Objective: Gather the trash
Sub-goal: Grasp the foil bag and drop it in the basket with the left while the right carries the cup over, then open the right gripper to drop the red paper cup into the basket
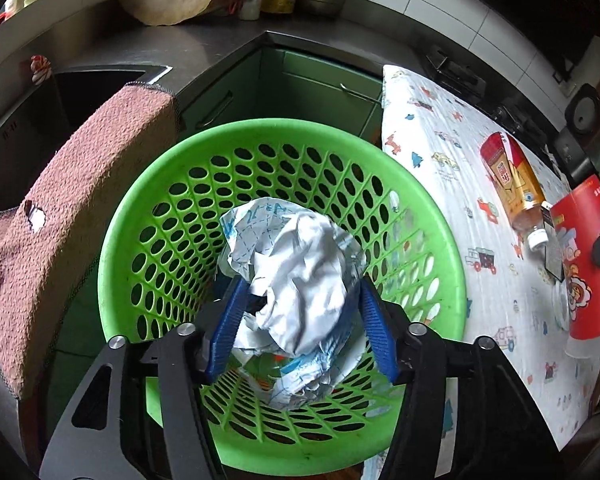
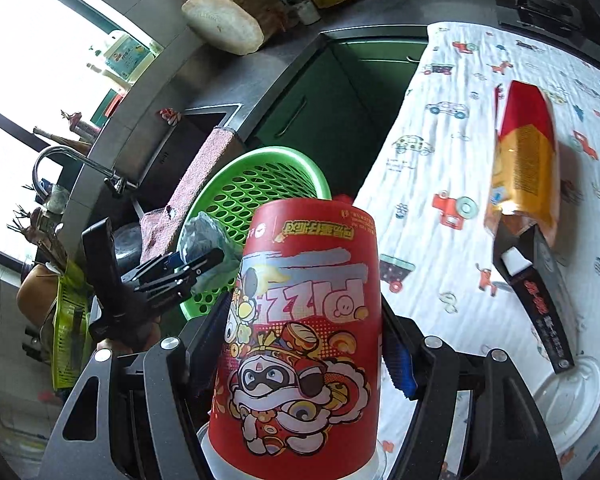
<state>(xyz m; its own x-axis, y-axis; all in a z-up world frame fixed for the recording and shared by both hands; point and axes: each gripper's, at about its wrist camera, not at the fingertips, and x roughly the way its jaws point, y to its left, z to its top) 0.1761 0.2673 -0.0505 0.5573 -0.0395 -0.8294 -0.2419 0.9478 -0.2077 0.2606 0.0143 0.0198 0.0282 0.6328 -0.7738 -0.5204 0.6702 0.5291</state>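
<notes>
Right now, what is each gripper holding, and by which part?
Right gripper clamps the red paper cup by its opposite side walls. Left gripper stands open around the crumpled paper above the green basket; no firm grip shows.

Two hand-held grippers, both pointing steeply down

The left gripper (image 1: 300, 280) tilts forward and down, and its blue pads (image 1: 224, 328) stand apart, with a crumpled paper (image 1: 300, 272) loose between them; I see no squeeze on it. In the right wrist view it appears at the left side, a little ahead. The right gripper (image 2: 304, 304) also points down, and its two pads press on both sides of a red cup (image 2: 300, 340).
</notes>
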